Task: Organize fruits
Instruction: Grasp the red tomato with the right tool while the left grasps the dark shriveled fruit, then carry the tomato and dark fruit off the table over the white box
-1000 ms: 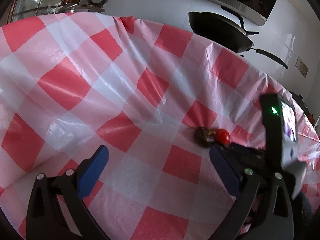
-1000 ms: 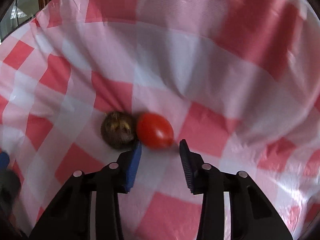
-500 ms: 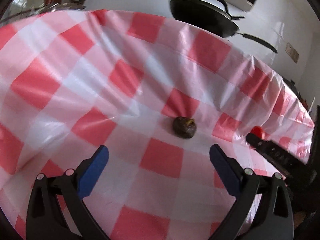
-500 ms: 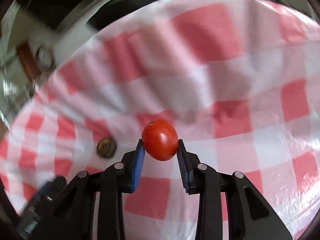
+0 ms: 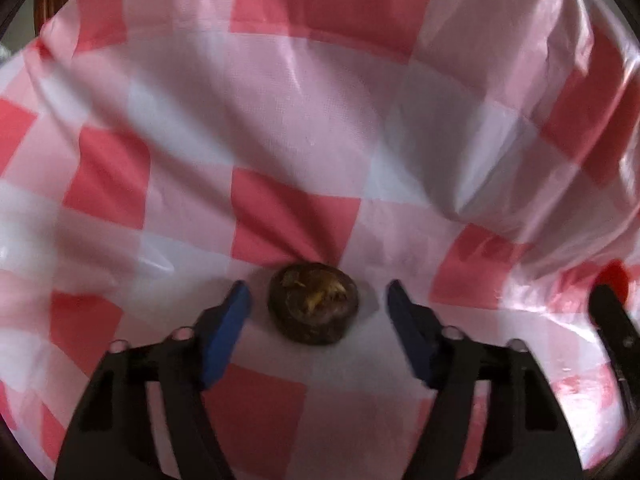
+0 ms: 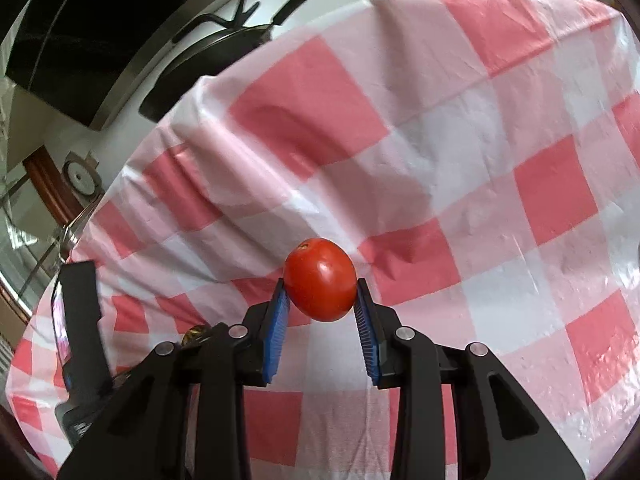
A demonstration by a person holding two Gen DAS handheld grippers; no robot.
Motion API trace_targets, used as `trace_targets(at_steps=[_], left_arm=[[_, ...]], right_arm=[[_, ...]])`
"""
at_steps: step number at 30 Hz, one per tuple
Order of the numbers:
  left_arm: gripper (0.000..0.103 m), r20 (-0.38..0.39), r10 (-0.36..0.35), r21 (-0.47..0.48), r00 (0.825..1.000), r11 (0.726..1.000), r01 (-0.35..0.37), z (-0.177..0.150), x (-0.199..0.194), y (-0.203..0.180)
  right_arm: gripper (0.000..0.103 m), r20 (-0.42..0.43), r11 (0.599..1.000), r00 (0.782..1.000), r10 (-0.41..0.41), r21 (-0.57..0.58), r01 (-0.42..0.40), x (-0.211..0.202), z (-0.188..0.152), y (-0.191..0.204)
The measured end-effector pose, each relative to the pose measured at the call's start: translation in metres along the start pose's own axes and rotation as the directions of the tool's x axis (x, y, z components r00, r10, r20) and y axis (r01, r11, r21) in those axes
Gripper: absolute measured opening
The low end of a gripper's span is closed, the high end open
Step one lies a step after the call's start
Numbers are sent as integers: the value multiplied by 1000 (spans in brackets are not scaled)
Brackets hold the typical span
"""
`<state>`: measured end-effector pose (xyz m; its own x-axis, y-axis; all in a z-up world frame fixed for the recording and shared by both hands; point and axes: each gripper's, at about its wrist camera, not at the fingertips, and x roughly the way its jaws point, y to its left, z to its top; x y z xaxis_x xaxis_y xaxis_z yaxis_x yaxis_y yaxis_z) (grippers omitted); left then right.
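A dark brown round fruit (image 5: 314,302) lies on the red-and-white checked tablecloth (image 5: 320,120). My left gripper (image 5: 318,298) is open, its blue pads on either side of the fruit without touching it. My right gripper (image 6: 320,294) is shut on a red tomato (image 6: 320,278) and holds it above the cloth. In the left wrist view the tomato (image 5: 614,276) and a right finger show at the far right edge. In the right wrist view the brown fruit (image 6: 194,334) peeks out behind the left finger, beside the left gripper's body (image 6: 78,336).
A black frying pan (image 6: 212,56) stands beyond the table's far edge under a dark range hood (image 6: 80,28). A glass pot lid (image 6: 32,240) lies at the far left. The cloth is wrinkled with folds.
My left gripper has moved down and forward so the brown fruit now lies between its pads. My right gripper picked up the tomato and has lifted it away to the right.
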<state>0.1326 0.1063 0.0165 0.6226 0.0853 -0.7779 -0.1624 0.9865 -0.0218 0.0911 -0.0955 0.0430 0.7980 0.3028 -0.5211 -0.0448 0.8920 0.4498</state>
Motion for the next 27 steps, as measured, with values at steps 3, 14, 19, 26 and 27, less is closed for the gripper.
trace_targets(at_steps=[3,14,19,26,27], left_arm=[[43,41,-34,-29,999,999,35,-2,-8,8],[43,363,18,-203,932,977,60,-54,-131,59],[43,413,49,-242,910,969,57,-120,-192,90],[43,453,104,-281,885,959,31,-204,-265,150],[43,450,116,-276,885,961,14,-214,-271,155]], right_arm=[[33,-8,1000,1000,5,-20,-5,7,-3,9],[33,6,994,996,89,62,-89,5,3,-14],[33,45,985,990,131,104,-135,-2,4,-24],[33,12,991,999,49,121,-50,-46,-23,-23],[33,12,992,997,71,105,-72,-63,-35,-16]])
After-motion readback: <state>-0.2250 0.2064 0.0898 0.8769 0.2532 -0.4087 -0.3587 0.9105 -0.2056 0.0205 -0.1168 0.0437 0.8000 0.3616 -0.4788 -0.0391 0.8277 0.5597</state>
